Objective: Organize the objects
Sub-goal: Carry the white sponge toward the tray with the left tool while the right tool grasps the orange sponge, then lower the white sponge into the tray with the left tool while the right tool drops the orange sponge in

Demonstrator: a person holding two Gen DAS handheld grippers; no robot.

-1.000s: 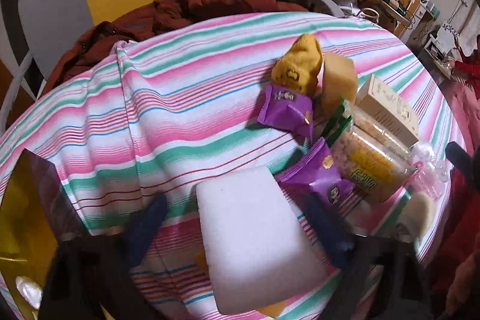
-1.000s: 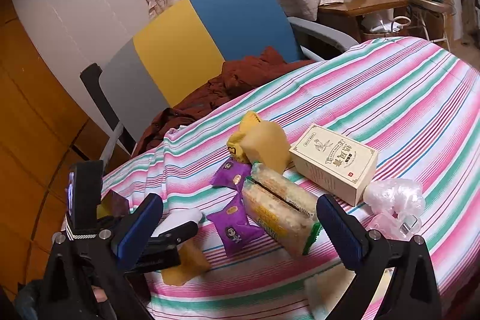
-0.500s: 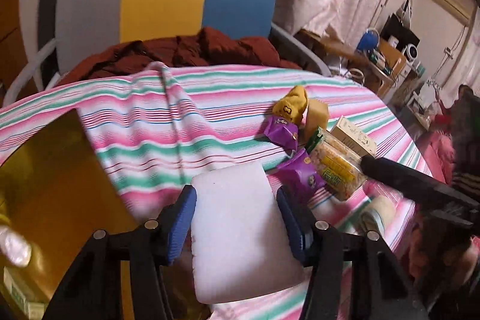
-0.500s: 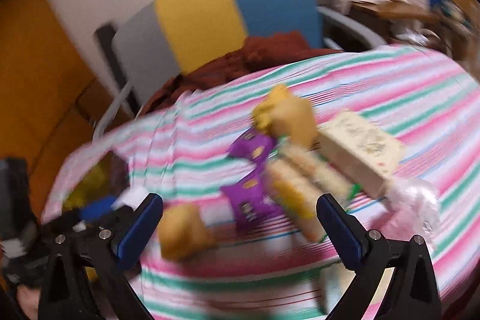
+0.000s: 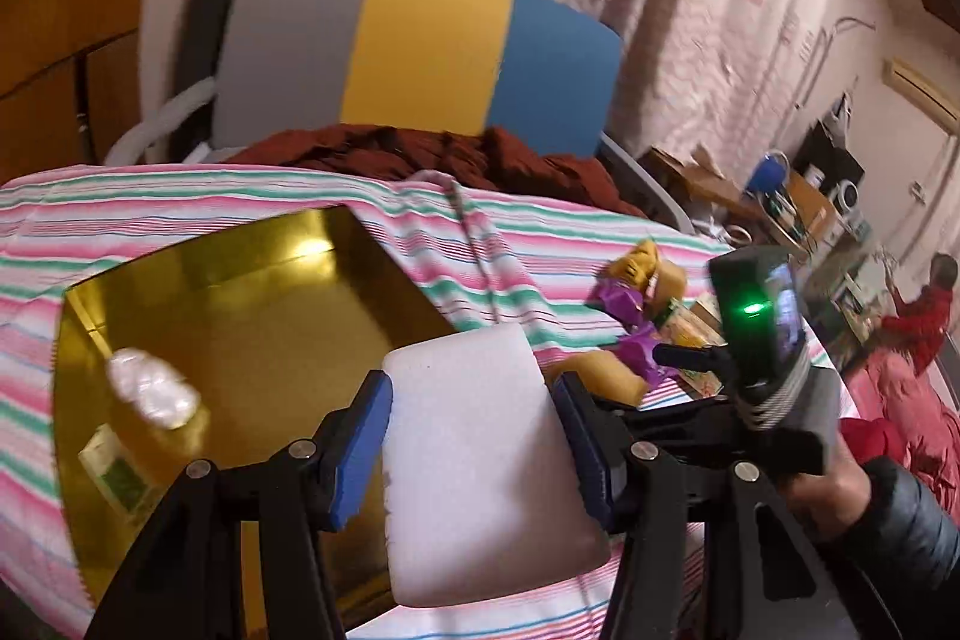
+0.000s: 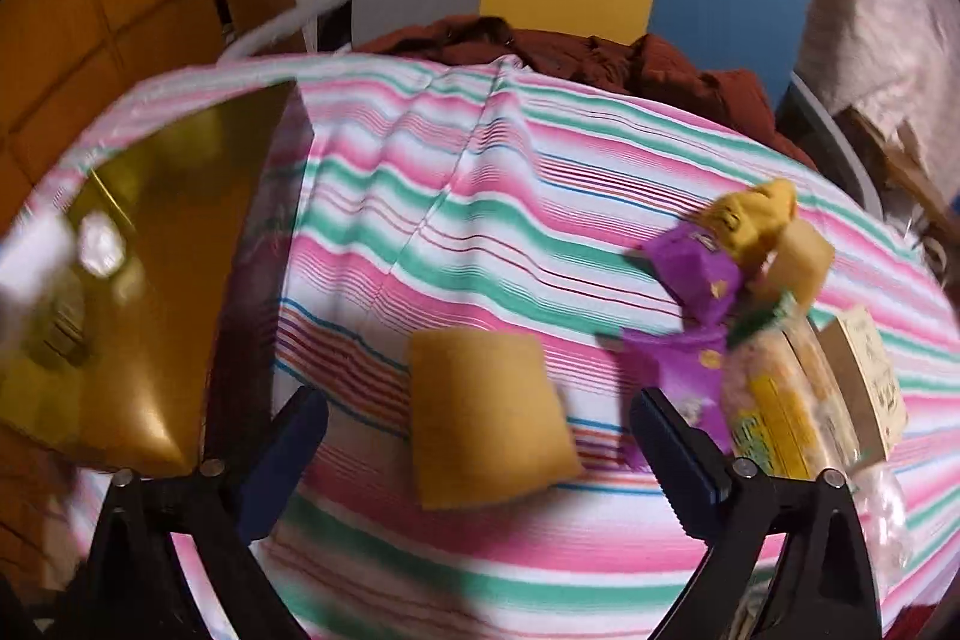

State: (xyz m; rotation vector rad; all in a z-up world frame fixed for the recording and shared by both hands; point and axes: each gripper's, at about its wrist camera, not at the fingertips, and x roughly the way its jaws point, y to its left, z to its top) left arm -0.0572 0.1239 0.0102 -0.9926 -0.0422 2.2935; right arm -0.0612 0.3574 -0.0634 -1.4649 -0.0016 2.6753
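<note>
Since 1 second ago, the white foam block [image 5: 480,466] has left the striped tablecloth [image 5: 240,202] and now rides clamped between the blue pads of the left gripper [image 5: 474,454], carried over the near right edge of the gold box [image 5: 252,316]. That box already holds 2 things, a small clear wrapped item [image 5: 153,388] and a flat green-and-white packet [image 5: 117,472], so the sorting looks early: my guess is the block goes in next, with most of the pile not yet dealt with.

Ahead of the right gripper [image 6: 480,442], whose jaws stand wide apart with nothing between them, the yellow sponge [image 6: 486,412] lies flat on the cloth. Only the right wrist view shows the rest plainly: purple snack packets [image 6: 696,274], a yellow pouch [image 6: 756,214], a pack of crackers [image 6: 774,400] and a cream carton [image 6: 864,376], all huddled together. Only the left wrist view looks into the box, and it also catches the right gripper's handle and the person's sleeve [image 5: 906,526].
</note>
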